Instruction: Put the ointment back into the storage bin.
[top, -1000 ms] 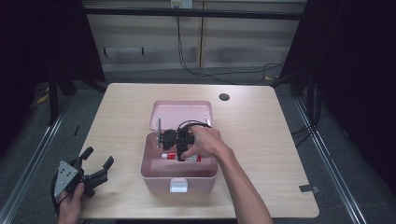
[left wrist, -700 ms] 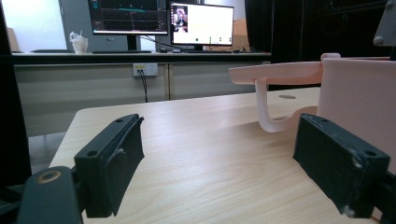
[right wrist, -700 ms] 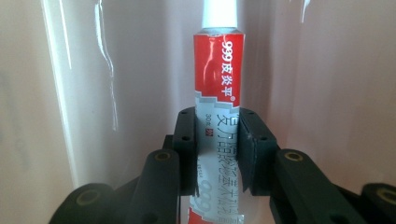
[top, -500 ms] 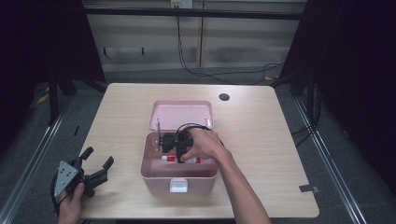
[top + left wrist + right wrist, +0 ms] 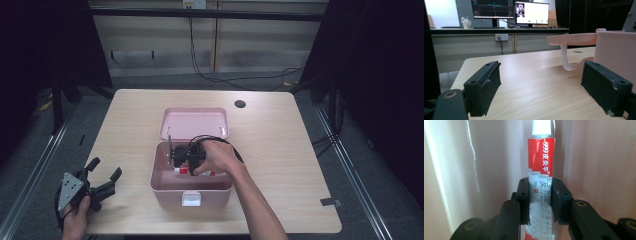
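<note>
High view first: we see a light wooden desk (image 5: 280,150) at the centre of the frame, and on it, slightly left of centre, a pink box (image 5: 165,185) with its lid (image 5: 195,122) swung back and lying open toward the top of the frame. Our right hand (image 5: 217,157) reaches down into the box, holding the right tool (image 5: 182,155) inside it, just above a red and white tube (image 5: 192,171) that lies on the box floor. At the lower left of the frame, off the desk's near left corner, our left hand (image 5: 75,220) holds the left tool (image 5: 102,172), well apart from the box; its jaws stand spread wide with nothing between them.

Right gripper view puts the tube (image 5: 541,170) upright through the middle of the frame, its white cap at the top edge, red band with white lettering below, then a silvery grey section. The right tool (image 5: 540,202) pinches that grey section, one black jaw pressed on each side, with the pink wall of the box (image 5: 599,157) behind.

Left gripper view shows the left tool (image 5: 544,85) with both jaws far apart at the lower corners, bare desk (image 5: 531,75) between them, the box (image 5: 616,50) at the right edge, and monitors (image 5: 511,10) along the top.
</note>
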Demonstrator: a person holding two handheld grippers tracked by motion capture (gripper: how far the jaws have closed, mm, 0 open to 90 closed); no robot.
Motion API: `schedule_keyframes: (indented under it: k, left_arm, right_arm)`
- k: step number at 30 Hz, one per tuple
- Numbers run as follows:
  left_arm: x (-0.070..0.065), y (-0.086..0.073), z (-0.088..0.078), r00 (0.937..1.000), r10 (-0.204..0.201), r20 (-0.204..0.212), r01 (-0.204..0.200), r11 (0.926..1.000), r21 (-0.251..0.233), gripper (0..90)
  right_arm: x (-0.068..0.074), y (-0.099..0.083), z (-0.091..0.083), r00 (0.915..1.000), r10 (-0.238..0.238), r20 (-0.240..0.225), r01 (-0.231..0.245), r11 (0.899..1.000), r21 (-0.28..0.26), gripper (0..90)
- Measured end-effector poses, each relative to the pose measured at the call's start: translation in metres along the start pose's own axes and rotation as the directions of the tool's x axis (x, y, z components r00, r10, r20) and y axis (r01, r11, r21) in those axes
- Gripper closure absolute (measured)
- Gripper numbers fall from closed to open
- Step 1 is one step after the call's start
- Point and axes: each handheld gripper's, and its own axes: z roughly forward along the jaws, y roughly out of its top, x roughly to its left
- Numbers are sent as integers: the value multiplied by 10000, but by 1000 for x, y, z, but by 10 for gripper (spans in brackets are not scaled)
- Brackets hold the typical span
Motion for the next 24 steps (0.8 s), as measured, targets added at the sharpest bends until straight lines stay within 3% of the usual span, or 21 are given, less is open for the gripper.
schedule_keyframes:
  k: [24]
  left_arm:
    - [0,0,0,10000,-2,5,2,10000,-1,156]
  right_arm:
    - [-2,0,2,9999,136,-2,-136,9999,25,710]
